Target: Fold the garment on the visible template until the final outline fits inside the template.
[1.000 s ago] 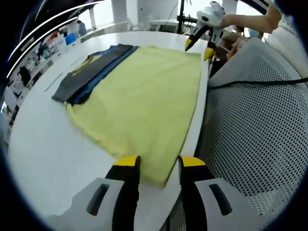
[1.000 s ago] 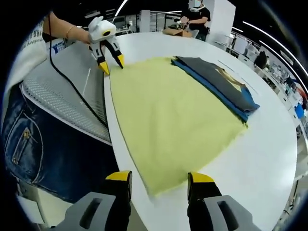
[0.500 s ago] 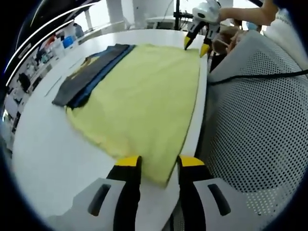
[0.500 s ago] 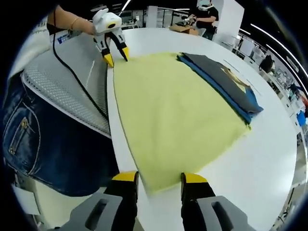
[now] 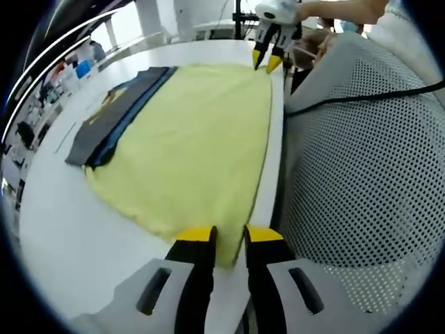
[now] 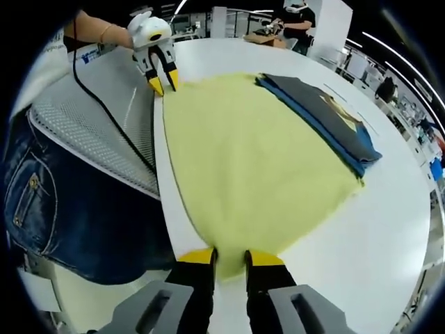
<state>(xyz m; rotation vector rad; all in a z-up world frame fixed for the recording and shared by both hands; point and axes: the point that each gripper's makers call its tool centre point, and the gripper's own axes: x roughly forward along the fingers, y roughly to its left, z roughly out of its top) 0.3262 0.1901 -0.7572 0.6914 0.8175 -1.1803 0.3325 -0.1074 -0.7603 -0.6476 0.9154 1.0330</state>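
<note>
A pale yellow garment (image 5: 198,139) lies spread flat on a white table (image 5: 55,216), filling the middle of the left gripper view and reaching from the lower centre up to the upper centre; in the right gripper view the same garment (image 6: 243,153) runs from the bottom centre up toward the upper left. Along its far edge, at the left of the left gripper view, lie a folded blue cloth (image 5: 125,122) and a dark grey cloth (image 5: 104,115), stacked and overlapping the yellow fabric's edge. The left gripper (image 5: 228,238) sits at the bottom centre of its own view, its yellow-tipped jaws drawn close together on the near corner of the garment. The right gripper (image 6: 229,256) at the bottom centre of its view likewise has its jaws pinched nearly together on the opposite corner of the fabric. Each gripper appears small at the far corner in the other's view. To the right of the left gripper view stands a perforated grey mesh surface (image 5: 361,160) with a black cable (image 5: 361,97) across it. In the right gripper view the person's blue jeans (image 6: 62,216) fill the lower left.
</note>
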